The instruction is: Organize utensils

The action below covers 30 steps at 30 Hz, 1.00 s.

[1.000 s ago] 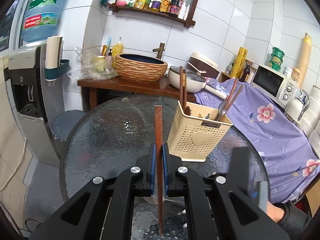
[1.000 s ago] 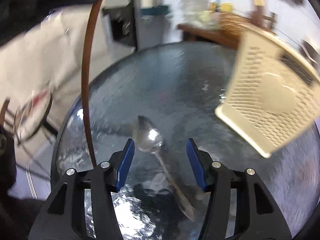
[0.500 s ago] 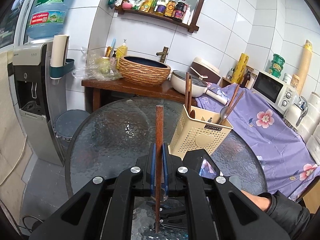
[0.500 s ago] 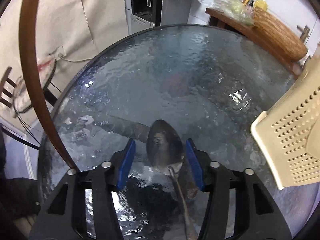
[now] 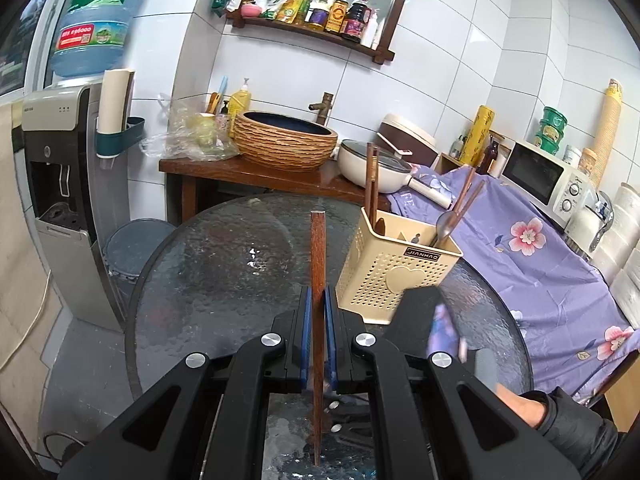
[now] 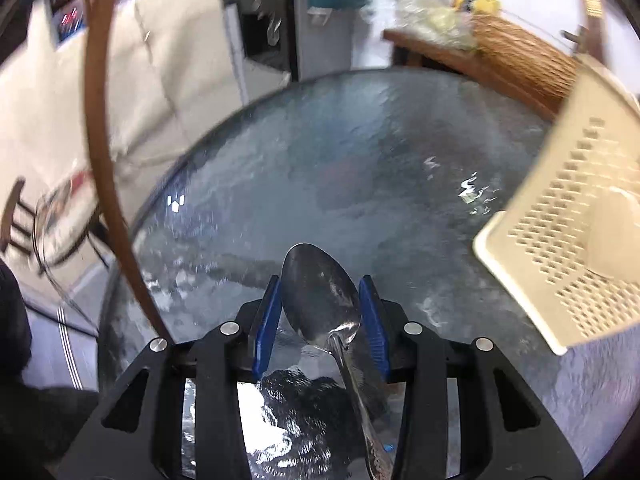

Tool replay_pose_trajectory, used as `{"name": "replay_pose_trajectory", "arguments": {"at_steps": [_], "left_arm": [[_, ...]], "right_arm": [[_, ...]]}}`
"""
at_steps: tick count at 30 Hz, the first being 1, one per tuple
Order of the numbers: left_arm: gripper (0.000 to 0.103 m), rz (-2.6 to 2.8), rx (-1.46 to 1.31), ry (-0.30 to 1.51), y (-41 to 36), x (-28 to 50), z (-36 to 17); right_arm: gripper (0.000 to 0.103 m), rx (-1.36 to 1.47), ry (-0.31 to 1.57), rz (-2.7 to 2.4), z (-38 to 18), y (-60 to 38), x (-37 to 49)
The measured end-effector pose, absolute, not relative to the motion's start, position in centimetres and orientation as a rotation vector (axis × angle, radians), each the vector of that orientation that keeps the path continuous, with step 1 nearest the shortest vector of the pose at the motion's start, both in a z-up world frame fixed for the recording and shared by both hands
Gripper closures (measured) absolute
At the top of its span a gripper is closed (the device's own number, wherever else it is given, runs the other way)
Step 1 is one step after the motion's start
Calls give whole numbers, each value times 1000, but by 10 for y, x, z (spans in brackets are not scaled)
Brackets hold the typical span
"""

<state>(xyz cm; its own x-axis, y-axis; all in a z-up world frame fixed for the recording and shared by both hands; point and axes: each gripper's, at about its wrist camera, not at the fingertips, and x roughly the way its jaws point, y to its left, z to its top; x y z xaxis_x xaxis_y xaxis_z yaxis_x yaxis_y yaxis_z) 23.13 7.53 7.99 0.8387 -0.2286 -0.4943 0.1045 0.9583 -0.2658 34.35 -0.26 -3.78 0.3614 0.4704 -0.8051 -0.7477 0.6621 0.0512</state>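
1. I see a wall of shiny white tiles (image 5: 460,80) behind everything.
2. A wooden shelf (image 5: 316,32) hangs high on it, full of bottles.
3. A round glass surface (image 5: 224,264) sits in the middle, dark and bumpy.
4. Behind it, a brown wooden table (image 5: 256,174) carries a woven basin (image 5: 285,142).
5. A water dispenser (image 5: 56,184) with a big blue bottle (image 5: 100,20) stands on the left.
6. A purple flowered cloth (image 5: 532,256) covers the right side, where a white microwave (image 5: 540,178) sits.
7. The floor (image 5: 88,364) is grey.

Home kitchen, microwave (image 5: 538,178), sauce-bottle shelf (image 5: 320,30), basin (image 5: 285,142), water dispenser (image 5: 60,184)
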Motion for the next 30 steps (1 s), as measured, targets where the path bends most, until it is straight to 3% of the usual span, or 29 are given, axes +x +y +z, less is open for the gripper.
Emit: {"name": "replay_pose_trajectory", "arguments": {"at_steps": [30], "left_arm": [[97,-269,-147,522,9,239,97]], "right_arm": [[65,94,681,599,61,-130,310]]}}
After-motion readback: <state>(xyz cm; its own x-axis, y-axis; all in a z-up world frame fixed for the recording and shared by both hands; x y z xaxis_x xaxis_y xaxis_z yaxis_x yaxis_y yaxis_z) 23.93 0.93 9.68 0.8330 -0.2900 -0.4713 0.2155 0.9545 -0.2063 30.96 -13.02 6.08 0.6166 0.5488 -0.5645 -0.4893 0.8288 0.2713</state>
